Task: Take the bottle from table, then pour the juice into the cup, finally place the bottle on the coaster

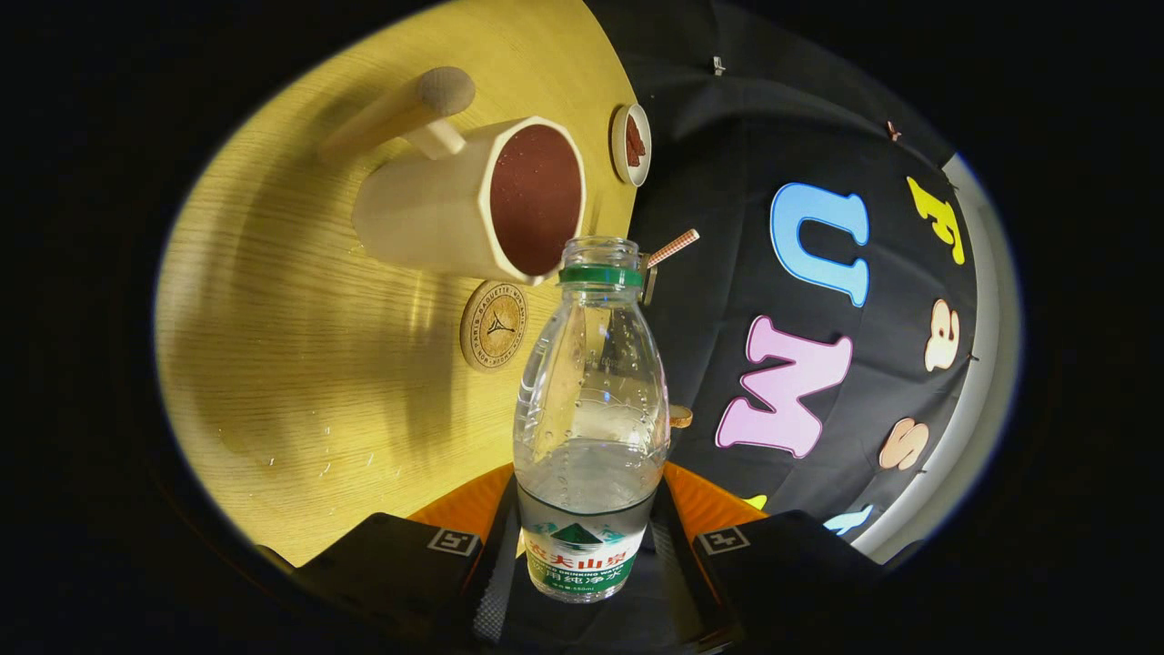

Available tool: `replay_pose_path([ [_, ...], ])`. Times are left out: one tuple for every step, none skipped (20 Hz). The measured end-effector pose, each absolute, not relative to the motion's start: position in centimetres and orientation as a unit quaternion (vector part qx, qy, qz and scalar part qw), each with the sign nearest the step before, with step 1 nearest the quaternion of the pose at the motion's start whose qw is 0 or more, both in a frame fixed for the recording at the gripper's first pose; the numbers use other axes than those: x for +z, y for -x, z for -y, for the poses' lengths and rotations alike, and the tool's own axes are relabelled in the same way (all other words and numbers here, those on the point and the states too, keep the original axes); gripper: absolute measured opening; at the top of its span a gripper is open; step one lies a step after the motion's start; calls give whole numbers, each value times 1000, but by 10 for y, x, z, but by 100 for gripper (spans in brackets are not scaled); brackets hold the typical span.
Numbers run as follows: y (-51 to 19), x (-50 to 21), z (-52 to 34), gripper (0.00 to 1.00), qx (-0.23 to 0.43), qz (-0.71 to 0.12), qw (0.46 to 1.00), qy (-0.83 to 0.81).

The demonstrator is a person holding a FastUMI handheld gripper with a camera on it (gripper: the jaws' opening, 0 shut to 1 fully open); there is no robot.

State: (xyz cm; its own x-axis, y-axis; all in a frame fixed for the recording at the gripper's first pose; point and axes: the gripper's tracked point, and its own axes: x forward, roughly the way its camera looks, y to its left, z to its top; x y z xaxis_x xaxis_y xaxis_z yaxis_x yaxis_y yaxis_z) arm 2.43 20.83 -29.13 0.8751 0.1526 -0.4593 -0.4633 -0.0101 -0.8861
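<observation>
A clear plastic bottle [591, 409] with a green neck ring and no cap stands between my fingers, and my gripper [582, 555] is shut on its labelled lower part. Some clear liquid sits in its lower half. The view is rolled, so the table [300, 400] rises at the left. Beyond the fingers is a cream cup [436, 209] with a handle and a dark inside. The bottle's open mouth lies sideways to the cup, right beside its rim. A round cork coaster [493, 325] lies on the table just by the cup, left of the bottle's shoulder.
A small white dish [631, 144] with something brown in it sits at the table's edge past the cup. A striped straw [671, 247] pokes out behind the bottle's neck. The booth's black cloth wall [818, 118] is on the right.
</observation>
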Motion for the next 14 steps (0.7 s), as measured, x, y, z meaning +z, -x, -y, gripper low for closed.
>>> replay_pose_path([
  [-25,-291,-209,71,223,-115,691,678],
  [-25,-291,-209,71,224,-113,689,680],
  [-25,-290,-208,71,224,-112,687,682],
  [-26,-290,-209,71,224,-111,686,684],
  [-27,-290,-208,72,224,-111,684,685],
  [-28,-289,-208,71,224,-109,683,686],
  [-28,-288,-208,71,225,-108,682,688],
  [-29,-288,-208,71,224,-105,680,690],
  [-29,-287,-208,71,224,-102,678,693],
  [-29,-286,-208,72,224,-100,676,695],
  [-28,-285,-208,72,223,-98,674,697],
  [-28,-285,-209,71,223,-97,673,699],
  [-27,-284,-208,72,223,-96,671,700],
  [-27,-283,-208,71,223,-95,671,701],
])
